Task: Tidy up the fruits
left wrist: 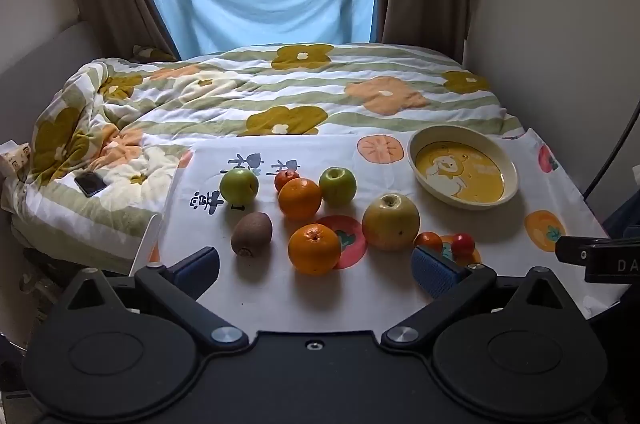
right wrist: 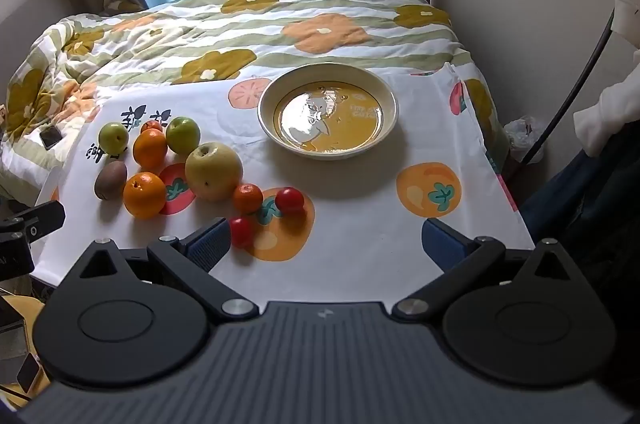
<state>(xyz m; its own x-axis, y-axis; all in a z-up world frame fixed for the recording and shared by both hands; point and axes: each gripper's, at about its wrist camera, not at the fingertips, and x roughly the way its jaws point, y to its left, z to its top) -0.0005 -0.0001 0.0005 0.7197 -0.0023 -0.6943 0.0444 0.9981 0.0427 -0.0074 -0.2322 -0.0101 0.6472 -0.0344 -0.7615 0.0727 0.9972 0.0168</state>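
Right wrist view: the right gripper hangs wide open, holding nothing, near the plate; the left gripper, equally spread and unladen, faces the near orange.

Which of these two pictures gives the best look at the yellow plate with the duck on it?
The right wrist view: the plate sits near the middle, large, its whole rim visible, empty, though glare whitens the duck. The left wrist view shows the same plate smaller, off to the right, with the duck clearer.

Glossy ceramic-looking bowl on matt printed cloth; fuzzy kiwi.
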